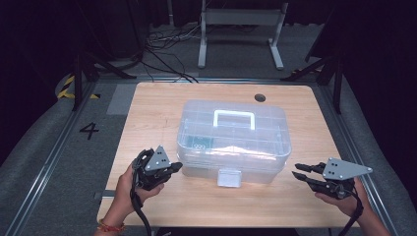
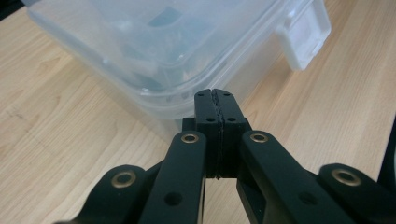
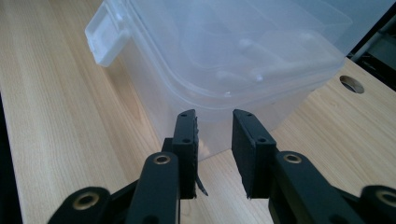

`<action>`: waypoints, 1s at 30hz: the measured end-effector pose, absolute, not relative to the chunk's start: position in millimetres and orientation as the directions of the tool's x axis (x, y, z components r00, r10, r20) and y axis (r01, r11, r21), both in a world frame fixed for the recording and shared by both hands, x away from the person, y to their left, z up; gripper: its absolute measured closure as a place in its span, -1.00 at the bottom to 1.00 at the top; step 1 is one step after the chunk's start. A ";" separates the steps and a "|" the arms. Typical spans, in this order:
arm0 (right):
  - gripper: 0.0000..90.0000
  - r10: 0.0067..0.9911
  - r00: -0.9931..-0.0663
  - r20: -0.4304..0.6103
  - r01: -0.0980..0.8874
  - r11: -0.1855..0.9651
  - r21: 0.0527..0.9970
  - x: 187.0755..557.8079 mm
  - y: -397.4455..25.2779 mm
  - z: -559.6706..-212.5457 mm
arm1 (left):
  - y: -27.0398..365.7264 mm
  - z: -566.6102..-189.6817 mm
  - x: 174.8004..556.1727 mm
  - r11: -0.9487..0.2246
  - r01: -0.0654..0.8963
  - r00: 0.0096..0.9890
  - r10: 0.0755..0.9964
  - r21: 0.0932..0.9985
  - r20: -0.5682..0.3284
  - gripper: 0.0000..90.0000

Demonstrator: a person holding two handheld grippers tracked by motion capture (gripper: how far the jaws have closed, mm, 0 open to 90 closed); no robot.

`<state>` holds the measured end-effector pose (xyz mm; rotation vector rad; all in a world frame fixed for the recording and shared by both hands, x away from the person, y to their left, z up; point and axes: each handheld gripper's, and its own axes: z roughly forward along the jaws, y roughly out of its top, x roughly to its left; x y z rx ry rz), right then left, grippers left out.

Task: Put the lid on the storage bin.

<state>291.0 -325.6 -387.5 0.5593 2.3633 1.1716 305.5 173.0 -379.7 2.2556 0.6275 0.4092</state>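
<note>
So far nothing is opened: the clear box [image 1: 233,142] sits latched [image 1: 229,178], my left gripper [image 1: 176,168] pressed together at its corner, my right gripper [image 1: 301,173] spread nearby.

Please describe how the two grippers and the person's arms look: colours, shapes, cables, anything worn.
Both the left gripper and the right gripper are black, each topped by a grey three-cornered plate with dark holes. Their fingers are flat black pads on arms with brass-ringed holes. A black cable trails from each. The left wrist wears a red-orange bracelet.

Clear glossy plastic box [image 1: 231,142]; matt wood table [image 1: 147,108].
</note>
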 end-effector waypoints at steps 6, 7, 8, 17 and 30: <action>0.51 0.543 -0.810 -0.219 0.171 0.578 0.798 289.0 -333.4 -389.1 | 185.1 -394.1 301.9 -0.634 0.331 0.813 0.568 0.698 0.130 0.87; 0.49 0.549 -0.807 -0.219 0.180 0.581 0.794 288.7 -335.6 -390.6 | 187.7 -397.7 301.2 -0.645 0.341 0.805 0.576 0.684 0.141 0.83; 0.47 0.554 -0.804 -0.217 0.191 0.585 0.788 288.7 -338.7 -393.0 | 190.3 -400.9 301.1 -0.653 0.348 0.803 0.578 0.673 0.146 0.80; 0.24 0.596 -0.773 -0.219 0.247 0.600 0.761 292.7 -363.8 -412.5 | 213.3 -427.6 303.0 -0.675 0.392 0.785 0.600 0.625 0.156 0.34; -0.26 0.717 -0.692 -0.084 0.405 0.482 0.777 295.1 -416.2 -459.5 | 240.0 -458.5 304.1 -0.626 0.486 0.765 0.642 0.610 0.051 -0.56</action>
